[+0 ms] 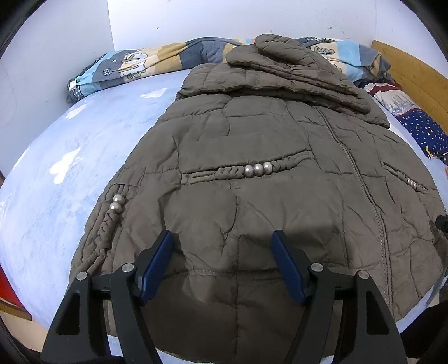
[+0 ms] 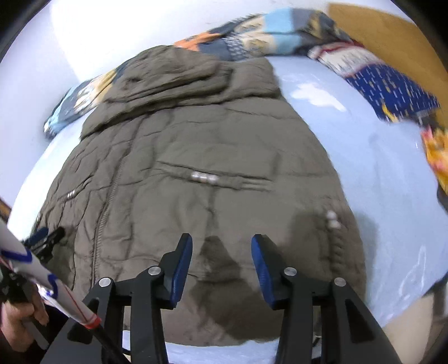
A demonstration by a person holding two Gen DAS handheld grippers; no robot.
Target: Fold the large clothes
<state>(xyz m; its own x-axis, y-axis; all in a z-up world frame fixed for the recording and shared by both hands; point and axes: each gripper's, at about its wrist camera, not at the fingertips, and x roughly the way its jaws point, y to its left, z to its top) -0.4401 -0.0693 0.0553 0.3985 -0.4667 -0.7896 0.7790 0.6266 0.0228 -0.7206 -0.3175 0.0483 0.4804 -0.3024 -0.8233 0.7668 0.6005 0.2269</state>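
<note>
Both grippers' jaws, left (image 1: 222, 238) and right (image 2: 221, 242), released, empty, above the jacket's (image 1: 252, 168) hem.

Left wrist view: sharp, evenly lit, soft indoor light from above/behind; wall (image 1: 196, 19) bright, near blown out. Gripper shadow falls dark on the jacket (image 1: 252, 196) near the hem, btwn the fingers. Right wrist view: heavy motion blur, worst toward the bed's far right corner, pillow (image 2: 392, 89) smeared; bedsheet (image 2: 364, 182) washed pale w/ glare. Both: strong fisheye bend, black vignette at corners.
</note>
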